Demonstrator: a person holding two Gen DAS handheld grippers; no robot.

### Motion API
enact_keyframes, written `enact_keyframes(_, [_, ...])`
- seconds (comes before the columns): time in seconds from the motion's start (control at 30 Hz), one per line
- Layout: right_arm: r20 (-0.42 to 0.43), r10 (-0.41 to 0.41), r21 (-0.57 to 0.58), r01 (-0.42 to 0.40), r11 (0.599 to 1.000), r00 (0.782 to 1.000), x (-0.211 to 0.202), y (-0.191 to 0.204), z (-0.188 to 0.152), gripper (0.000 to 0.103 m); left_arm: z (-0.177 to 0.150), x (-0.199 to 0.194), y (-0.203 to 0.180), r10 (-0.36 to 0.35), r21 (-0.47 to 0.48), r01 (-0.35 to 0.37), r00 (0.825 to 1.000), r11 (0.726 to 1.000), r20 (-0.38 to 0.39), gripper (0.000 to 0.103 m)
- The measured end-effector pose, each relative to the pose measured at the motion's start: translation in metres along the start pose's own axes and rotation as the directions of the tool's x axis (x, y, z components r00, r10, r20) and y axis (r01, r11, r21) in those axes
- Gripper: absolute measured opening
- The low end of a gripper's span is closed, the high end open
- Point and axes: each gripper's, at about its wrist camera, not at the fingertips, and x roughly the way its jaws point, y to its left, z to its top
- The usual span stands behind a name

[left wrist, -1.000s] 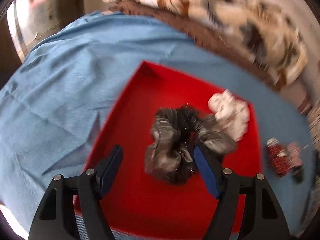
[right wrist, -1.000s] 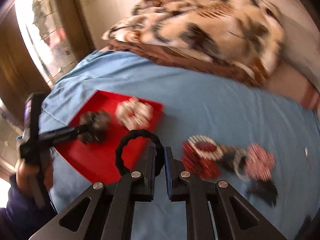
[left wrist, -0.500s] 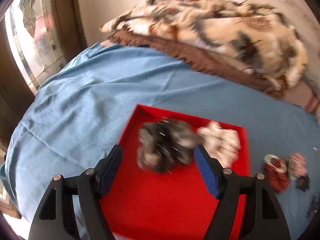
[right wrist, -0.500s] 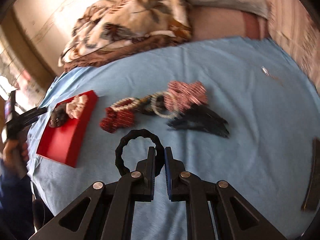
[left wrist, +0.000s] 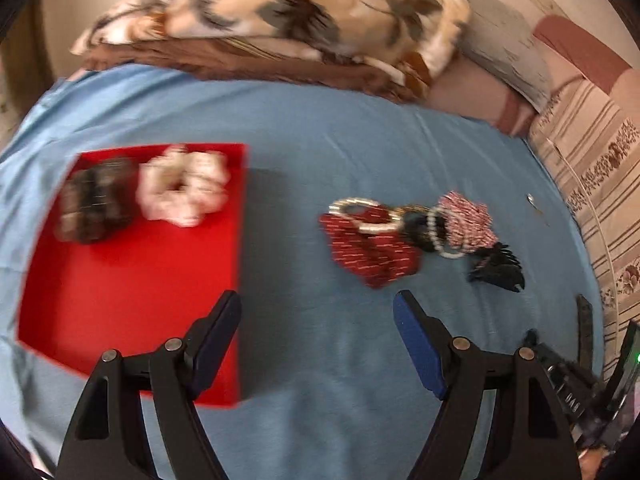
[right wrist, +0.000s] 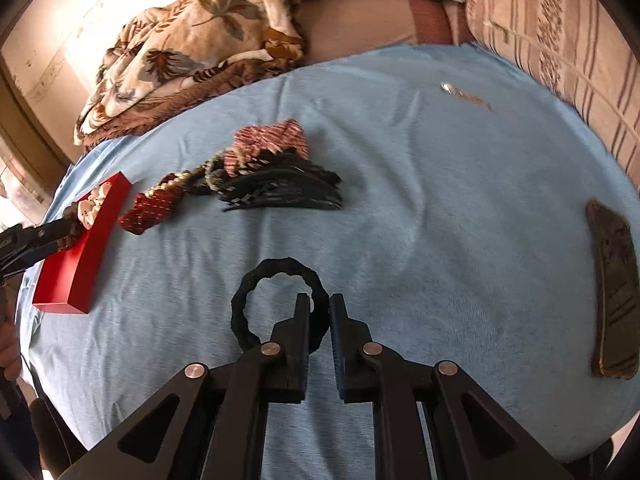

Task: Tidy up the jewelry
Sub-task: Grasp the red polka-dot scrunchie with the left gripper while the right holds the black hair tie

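Note:
A red tray (left wrist: 132,280) lies on the blue sheet and holds a grey-black scrunchie (left wrist: 94,208) and a white scrunchie (left wrist: 182,188). My left gripper (left wrist: 318,328) is open and empty, just right of the tray. A pile to the right holds a dark red scrunchie (left wrist: 372,252), bead bracelets (left wrist: 362,216), a pink-white scrunchie (left wrist: 466,216) and a black hair claw (left wrist: 498,268). My right gripper (right wrist: 319,312) is shut on a black ring-shaped hair tie (right wrist: 276,270), held above the sheet. The tray (right wrist: 72,276) and pile (right wrist: 256,176) lie far left of it.
A leaf-print blanket (left wrist: 280,12) is heaped at the back of the bed. A striped cloth (right wrist: 560,40) lines the right edge. A dark flat case (right wrist: 614,292) lies at the right. A small metal piece (right wrist: 448,88) lies far back.
My left gripper has drawn back from the grey-black scrunchie, which stays in the tray, and swung right toward the pile. My right gripper, still holding the black tie, has swung right, away from the tray.

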Motion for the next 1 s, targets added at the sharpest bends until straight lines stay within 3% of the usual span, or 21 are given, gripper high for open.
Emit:
enact_keyframes(0.1, [0.0,0.014,0.021,-0.014,1.0,1.0,0.004,-0.009,-0.001,0.014,0.007,0.03,-0.02,0.005,0.006,-0.005,0.999,1.0,-0.032,0.078])
enact_keyframes(0.17, [0.004,0.018,0.027,-0.018,0.999,1.0,0.006,-0.013,-0.001,0.032,0.014,0.052,-0.025,0.006,-0.006,-0.006,0.998,1.0,-0.057,0.078])
enact_keyframes(0.23, [0.016,0.029,0.031,-0.029,0.999,0.999,0.006,-0.014,-0.002,0.041,0.02,0.073,-0.027,0.008,-0.017,-0.009,0.997,1.0,-0.081,0.078])
enact_keyframes(0.3, [0.023,0.032,0.026,-0.033,0.999,0.999,0.008,-0.014,-0.002,0.042,0.023,0.086,-0.029,0.018,-0.015,-0.02,0.995,1.0,-0.094,0.075])
enact_keyframes(0.33, [0.021,0.032,0.027,-0.033,0.999,0.999,0.01,-0.015,-0.001,0.042,0.025,0.094,-0.031,0.014,-0.014,-0.016,0.994,1.0,-0.11,0.065])
enact_keyframes(0.37, [0.019,0.034,0.03,-0.034,0.999,0.999,0.012,-0.014,-0.001,0.042,0.025,0.097,-0.031,0.009,-0.016,-0.011,0.992,1.0,-0.128,0.022])
enact_keyframes(0.4, [0.018,0.036,0.031,-0.036,0.999,0.999,0.013,-0.014,-0.001,0.042,0.025,0.102,-0.032,0.011,-0.021,-0.015,0.986,1.0,-0.166,0.006])
enact_keyframes(0.47, [0.024,0.034,0.026,-0.034,0.999,0.999,0.014,-0.013,0.0,0.042,0.023,0.091,-0.035,-0.002,-0.005,0.001,0.989,1.0,-0.15,0.006])
enact_keyframes(0.57, [0.026,0.04,0.028,-0.04,0.999,0.999,0.015,-0.013,-0.001,0.042,0.014,0.051,-0.05,-0.024,0.1,0.034,0.995,0.994,-0.102,0.006])
enact_keyframes(0.67, [0.027,0.045,0.032,-0.046,0.998,0.999,0.014,-0.015,-0.001,0.042,-0.006,0.007,-0.058,-0.075,0.195,0.085,0.996,0.977,-0.057,0.007])
enact_keyframes(0.73, [0.028,0.049,0.039,-0.05,0.998,0.998,0.014,-0.016,-0.002,0.042,-0.022,-0.006,-0.054,-0.064,0.223,0.075,0.996,0.972,-0.054,0.01])
enact_keyframes(0.8, [0.03,0.052,0.047,-0.053,0.997,0.998,0.013,-0.016,-0.004,0.042,-0.038,-0.006,-0.047,-0.023,0.234,0.034,0.999,0.972,-0.048,0.032])
enact_keyframes(0.83, [0.03,0.053,0.053,-0.054,0.997,0.998,0.012,-0.017,-0.004,0.042,-0.048,-0.002,-0.04,0.01,0.233,0.002,0.999,0.973,-0.05,0.036])
enact_keyframes(1.0, [0.028,0.052,0.05,-0.054,0.997,0.998,0.007,-0.016,-0.008,0.042,-0.064,0.006,-0.012,0.007,0.134,0.005,0.996,0.991,-0.085,0.043])
